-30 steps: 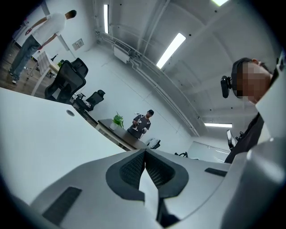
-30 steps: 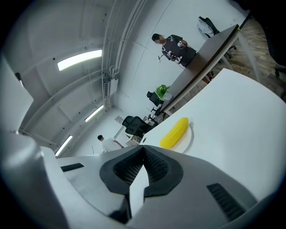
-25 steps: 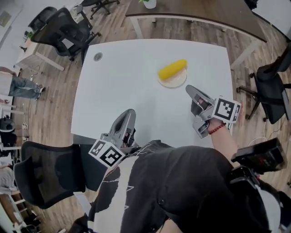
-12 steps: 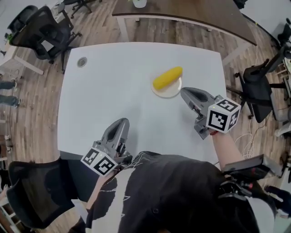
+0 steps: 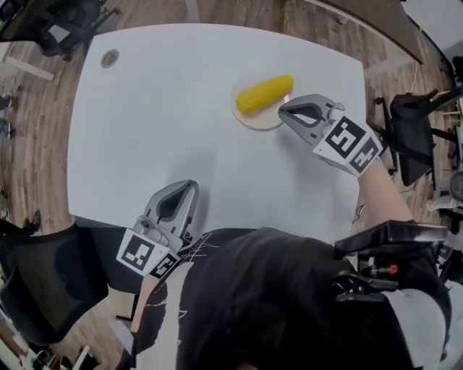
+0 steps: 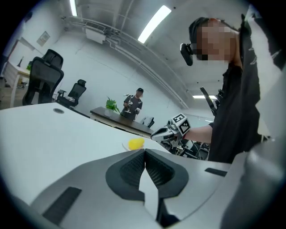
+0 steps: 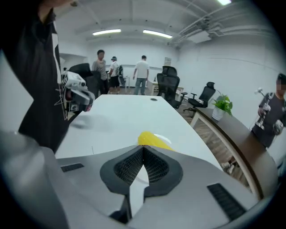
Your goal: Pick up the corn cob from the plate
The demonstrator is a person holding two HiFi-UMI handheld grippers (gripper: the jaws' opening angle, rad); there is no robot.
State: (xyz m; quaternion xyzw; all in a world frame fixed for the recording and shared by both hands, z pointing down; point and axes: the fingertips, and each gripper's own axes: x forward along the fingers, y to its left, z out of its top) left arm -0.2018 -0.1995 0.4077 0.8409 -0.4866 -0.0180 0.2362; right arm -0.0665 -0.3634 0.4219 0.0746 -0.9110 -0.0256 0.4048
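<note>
A yellow corn cob (image 5: 265,94) lies on a small round plate (image 5: 262,118) on the white table (image 5: 173,108). My right gripper (image 5: 283,112) is shut and empty, its tips just right of the plate's rim, pointing at the cob. In the right gripper view the corn cob (image 7: 152,139) shows just beyond the closed tips. My left gripper (image 5: 189,186) is shut and empty near the table's front edge, far from the plate. In the left gripper view the corn cob (image 6: 136,143) sits small and distant, with the right gripper (image 6: 154,133) beside it.
Office chairs (image 5: 412,130) stand around the table, and a dark wooden desk (image 5: 376,22) runs behind it. A round cable grommet (image 5: 109,58) sits at the table's far left corner. Several people (image 7: 142,74) stand in the background of the right gripper view.
My right gripper rolled over and moved toward the plate, ending at its rim. The left gripper sank slightly near the front edge. The head view shifted, so the table now fills more of it.
</note>
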